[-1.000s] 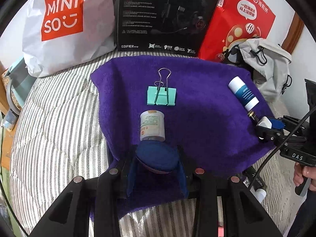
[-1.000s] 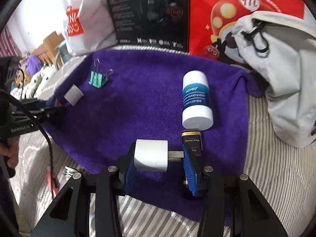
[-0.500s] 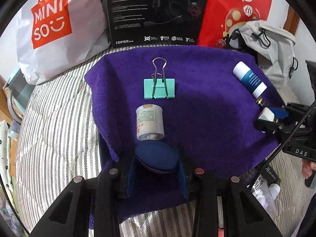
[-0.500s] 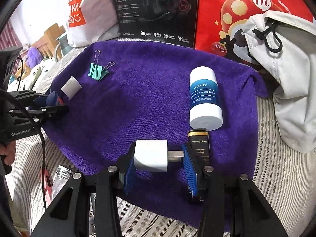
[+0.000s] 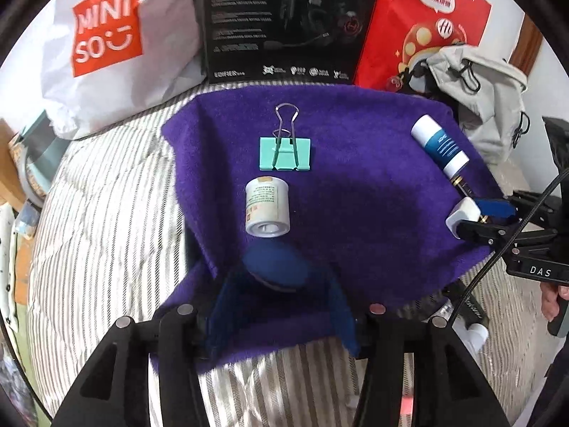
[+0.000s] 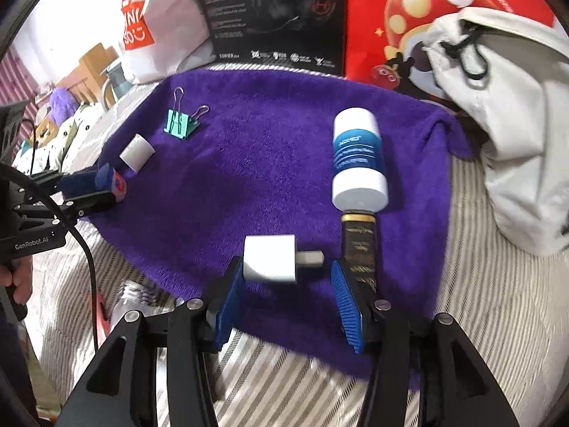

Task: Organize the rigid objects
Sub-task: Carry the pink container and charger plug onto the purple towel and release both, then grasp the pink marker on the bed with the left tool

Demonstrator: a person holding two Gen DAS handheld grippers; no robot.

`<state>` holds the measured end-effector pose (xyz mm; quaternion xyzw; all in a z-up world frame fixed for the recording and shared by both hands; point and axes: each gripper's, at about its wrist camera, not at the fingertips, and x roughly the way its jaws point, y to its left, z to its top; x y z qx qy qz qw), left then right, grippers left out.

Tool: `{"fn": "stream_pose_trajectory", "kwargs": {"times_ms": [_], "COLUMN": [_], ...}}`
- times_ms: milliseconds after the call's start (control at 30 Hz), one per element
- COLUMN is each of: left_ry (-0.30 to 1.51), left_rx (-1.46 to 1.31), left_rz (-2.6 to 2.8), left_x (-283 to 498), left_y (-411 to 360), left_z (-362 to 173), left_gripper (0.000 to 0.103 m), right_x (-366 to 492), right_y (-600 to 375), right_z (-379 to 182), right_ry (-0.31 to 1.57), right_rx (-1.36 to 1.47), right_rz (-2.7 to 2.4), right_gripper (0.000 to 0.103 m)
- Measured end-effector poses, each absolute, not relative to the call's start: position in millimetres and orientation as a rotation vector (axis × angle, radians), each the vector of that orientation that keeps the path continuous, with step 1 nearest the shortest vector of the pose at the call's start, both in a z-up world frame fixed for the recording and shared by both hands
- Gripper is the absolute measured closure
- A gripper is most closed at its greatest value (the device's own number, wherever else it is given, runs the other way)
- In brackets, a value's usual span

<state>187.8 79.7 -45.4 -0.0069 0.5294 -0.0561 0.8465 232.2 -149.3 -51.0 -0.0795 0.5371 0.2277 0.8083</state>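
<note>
Purple fleece towel [image 5: 355, 213] spread over a bed with a striped grey-white cover [image 5: 106, 231].

Left gripper [image 5: 281, 302] sits at the near edge of the towel, its blue pads closed on a dark-blue round disc [image 5: 275, 265]; in the right wrist view the disc shows a reddish face.

Right gripper [image 6: 290, 299] hangs over the near right part of the towel, blue ribbed fingers [image 6: 346, 306] spread apart. A white square charger plug [image 6: 270, 261] lies between them, touching the left pad; its metal prong points toward the right pad and stops short of it. Picture is motion-blurred here.

A dark bottle with a gold collar [image 6: 359, 249] lies just outside the right finger. A white cylinder bottle with a blue label [image 6: 359, 158] lies on its side just beyond, meeting the gold collar.

A small white jar with a printed label [image 5: 266, 206] lies on its side just ahead of the left gripper. A mint-green binder clip with silver wire handles [image 5: 284, 151] is just behind the jar.

Behind the towel: white MINISO shopping bag [image 5: 106, 35], black headset box [image 5: 284, 17], red paper bag [image 5: 426, 25], light-grey drawstring backpack [image 5: 480, 89].
</note>
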Motion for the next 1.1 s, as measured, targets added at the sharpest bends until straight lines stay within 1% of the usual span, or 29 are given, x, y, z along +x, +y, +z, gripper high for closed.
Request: {"fn": "stream_pose_trajectory", "kwargs": {"times_ms": [67,100,167,233,333,433,567,767,867,967,1100], "left_ry": [1.106,1.099,1.081,1.071,1.078,1.113,1.152,1.182,1.178,1.182,1.180], "left_rx": [-0.018,-0.020,-0.033,-0.037,-0.058,-0.094,-0.138,-0.070,0.020,0.052,0.069], "left_rz": [-0.101,-0.090,-0.085,-0.073,-0.064,-0.061,-0.070,-0.060,-0.033,-0.022,0.011], "left_x": [180,176,164,153,138,127,109,102,97,87,74], "left_y": [81,81,83,83,81,76,61,27,15,17,32], "left_z": [-39,-35,-26,-19,-19,-31,-46,-58,-63,-63,-60], "left_gripper": [0.048,0.044,0.042,0.037,0.036,0.036,0.036,0.036,0.036,0.034,0.034], "right_x": [225,220,210,199,179,156,123,93,83,77,75], "right_y": [-154,-158,-166,-172,-183,-195,-209,-217,-211,-211,-210], "right_z": [-44,-40,-32,-27,-20,-14,-8,-12,-12,-10,-13], "right_ry": [1.132,1.120,1.101,1.088,1.072,1.056,1.038,1.043,1.050,1.035,1.034], "right_rx": [-0.169,-0.164,-0.146,-0.136,-0.101,-0.059,-0.009,0.067,0.033,0.032,0.043], "right_rz": [0.473,0.468,0.458,0.444,0.432,0.426,0.403,0.403,0.411,0.421,0.427], "right_gripper": [0.050,0.050,0.047,0.046,0.046,0.045,0.041,0.040,0.040,0.039,0.039]}}
